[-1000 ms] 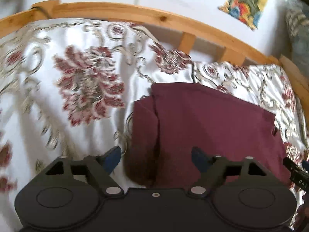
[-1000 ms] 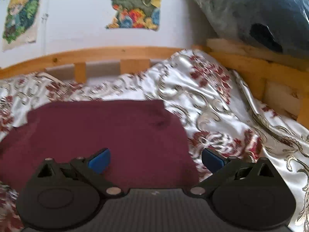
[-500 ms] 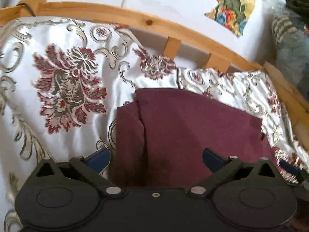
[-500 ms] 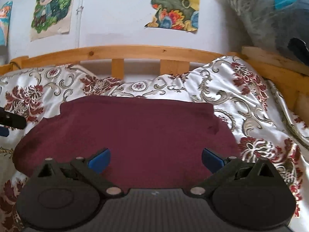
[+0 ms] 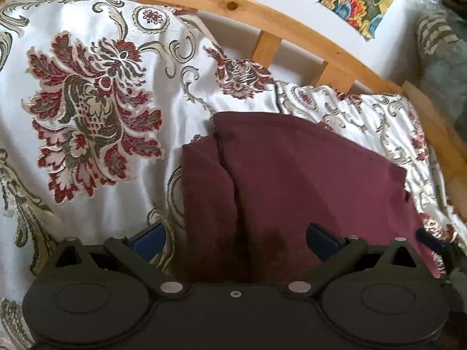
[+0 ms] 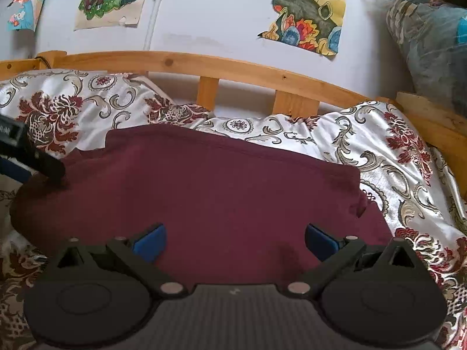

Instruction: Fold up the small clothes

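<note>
Fingers (image 5: 149, 237) of the left gripper (image 5: 235, 237) and the right gripper (image 6: 235, 239) spread wide, holding nothing, over a maroon garment (image 6: 204, 192).

The garment lies folded on the floral bedspread (image 5: 87, 102), running ahead of and between both pairs of fingers; its near edge is hidden behind the gripper bodies. Ahead of the left fingers a narrower flap (image 5: 207, 204) lies beside the main panel. The wooden bed rail (image 6: 233, 67) crosses beyond; whether the fingertips touch the cloth is unclear.
</note>
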`<action>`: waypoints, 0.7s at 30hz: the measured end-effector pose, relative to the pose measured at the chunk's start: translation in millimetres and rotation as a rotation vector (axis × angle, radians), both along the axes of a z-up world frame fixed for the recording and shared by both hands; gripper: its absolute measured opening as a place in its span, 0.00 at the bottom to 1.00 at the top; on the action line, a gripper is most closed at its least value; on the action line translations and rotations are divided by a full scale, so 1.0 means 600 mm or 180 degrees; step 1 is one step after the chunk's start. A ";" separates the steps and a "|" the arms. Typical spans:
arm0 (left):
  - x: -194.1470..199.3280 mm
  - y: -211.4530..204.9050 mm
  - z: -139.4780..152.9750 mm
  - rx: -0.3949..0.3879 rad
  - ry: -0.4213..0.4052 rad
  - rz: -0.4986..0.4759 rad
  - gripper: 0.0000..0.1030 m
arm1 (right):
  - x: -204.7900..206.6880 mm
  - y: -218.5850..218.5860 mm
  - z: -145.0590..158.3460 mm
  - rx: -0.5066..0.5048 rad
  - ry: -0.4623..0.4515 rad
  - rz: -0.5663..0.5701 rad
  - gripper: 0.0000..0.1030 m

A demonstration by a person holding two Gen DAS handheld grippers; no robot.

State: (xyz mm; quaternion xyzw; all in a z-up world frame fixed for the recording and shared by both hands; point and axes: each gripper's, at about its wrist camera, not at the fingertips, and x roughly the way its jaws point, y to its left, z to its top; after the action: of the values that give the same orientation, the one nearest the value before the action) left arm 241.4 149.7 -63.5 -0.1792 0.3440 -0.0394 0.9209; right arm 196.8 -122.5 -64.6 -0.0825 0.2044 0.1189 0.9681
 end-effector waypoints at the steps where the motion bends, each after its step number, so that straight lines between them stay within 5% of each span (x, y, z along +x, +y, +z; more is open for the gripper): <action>1: 0.001 0.002 -0.001 -0.0027 0.0002 -0.0014 0.99 | 0.002 0.001 -0.002 -0.0014 0.0012 0.0013 1.00; 11: 0.015 -0.006 -0.011 -0.0086 0.0149 -0.0057 0.92 | 0.001 0.011 -0.013 -0.0127 0.0009 0.0006 1.00; 21: 0.032 0.021 -0.025 -0.0288 0.0397 0.0039 0.61 | 0.004 0.006 -0.012 -0.0100 0.0065 0.0092 1.00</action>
State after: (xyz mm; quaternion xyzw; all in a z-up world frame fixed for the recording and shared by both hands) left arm 260.7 162.0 -78.2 -0.2248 0.3974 -0.0381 0.8889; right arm 199.0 -119.1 -71.5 -0.0995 0.2150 0.1304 0.9627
